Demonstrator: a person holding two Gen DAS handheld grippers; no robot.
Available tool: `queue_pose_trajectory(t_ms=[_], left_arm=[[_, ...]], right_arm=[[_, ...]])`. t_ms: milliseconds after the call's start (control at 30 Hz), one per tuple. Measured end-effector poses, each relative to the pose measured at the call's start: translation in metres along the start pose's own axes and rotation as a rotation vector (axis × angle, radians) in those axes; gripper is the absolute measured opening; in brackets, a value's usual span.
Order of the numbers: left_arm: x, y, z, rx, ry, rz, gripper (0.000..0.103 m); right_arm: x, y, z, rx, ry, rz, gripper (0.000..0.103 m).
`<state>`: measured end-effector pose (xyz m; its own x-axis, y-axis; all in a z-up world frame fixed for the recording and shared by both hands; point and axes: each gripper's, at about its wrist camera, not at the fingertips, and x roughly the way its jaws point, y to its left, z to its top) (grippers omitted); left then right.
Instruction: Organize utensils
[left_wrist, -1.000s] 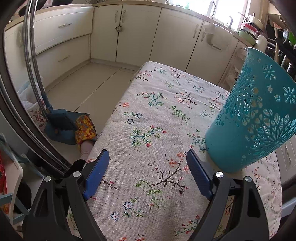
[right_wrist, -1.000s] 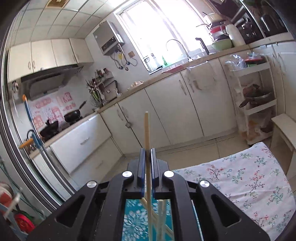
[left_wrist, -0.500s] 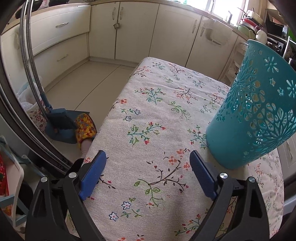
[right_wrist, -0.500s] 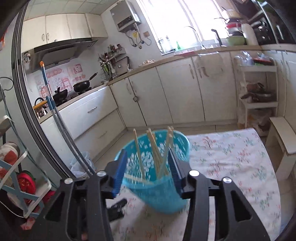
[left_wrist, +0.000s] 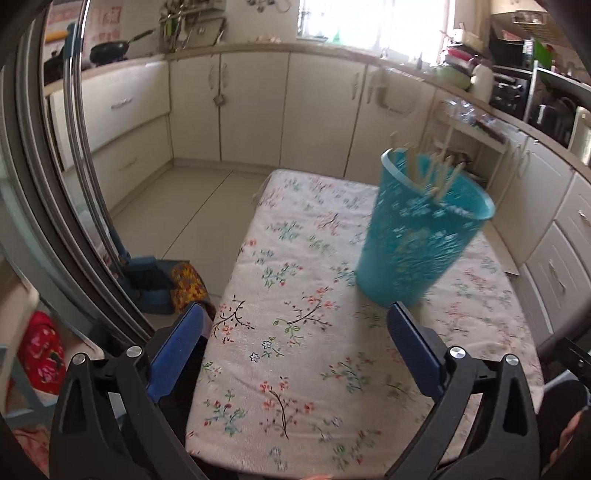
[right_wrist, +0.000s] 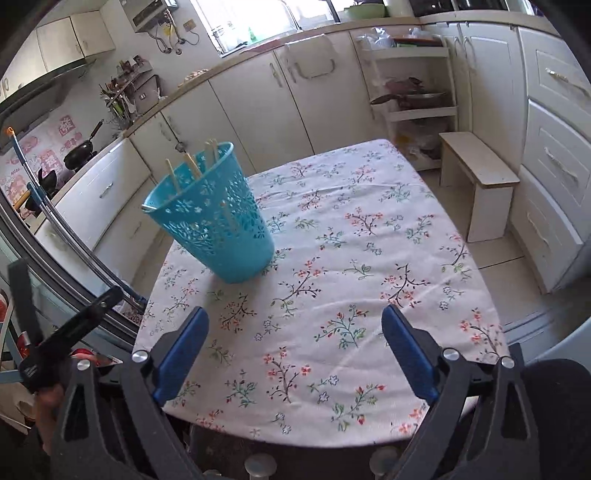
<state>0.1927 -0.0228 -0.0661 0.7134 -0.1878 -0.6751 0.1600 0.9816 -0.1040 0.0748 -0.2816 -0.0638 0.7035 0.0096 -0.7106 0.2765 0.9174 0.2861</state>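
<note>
Both grippers gape wide and empty, jaws having just been opening; the teal basket (right_wrist: 216, 221) stands upright on the floral tablecloth (right_wrist: 369, 258), chopsticks (right_wrist: 192, 164) upright inside, ahead-left of the right gripper (right_wrist: 293, 350), ahead-right of the left gripper (left_wrist: 295, 354).

Black claw (right_wrist: 291, 350) frames, blue pads (right_wrist: 181, 354), silver screws

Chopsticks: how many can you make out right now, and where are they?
About 4 chopsticks show, all standing inside the teal basket on the floral tablecloth, tips poking above its rim. More may be hidden inside; the left wrist view is blurred.
</note>
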Motion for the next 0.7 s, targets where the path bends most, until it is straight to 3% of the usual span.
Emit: queue_pose_trajectory(t_ms=[200,333,433,700], left_arm=[[-0.066,-0.004,0.01,0.025,-0.016,-0.006,0.096],[-0.11,-0.003,-0.002,0.014,-0.046,0.047,0.096],[-0.14,-0.006,-0.018,0.031,-0.074,0.089,0.096],[-0.187,-0.008,-0.052,0.052,-0.066,0.078,0.096]], right_arm=[[-0.058,0.046,0.006,-0.111,-0.114,0.049,0.096],[-0.091,0.076,-0.006,-0.17,-0.164,0.078,0.096],[-0.106,0.084,-0.024,-0.161,-0.179,0.096,0.096],[-0.131,0.087,-0.058,-0.171,-0.182,0.064,0.096]])
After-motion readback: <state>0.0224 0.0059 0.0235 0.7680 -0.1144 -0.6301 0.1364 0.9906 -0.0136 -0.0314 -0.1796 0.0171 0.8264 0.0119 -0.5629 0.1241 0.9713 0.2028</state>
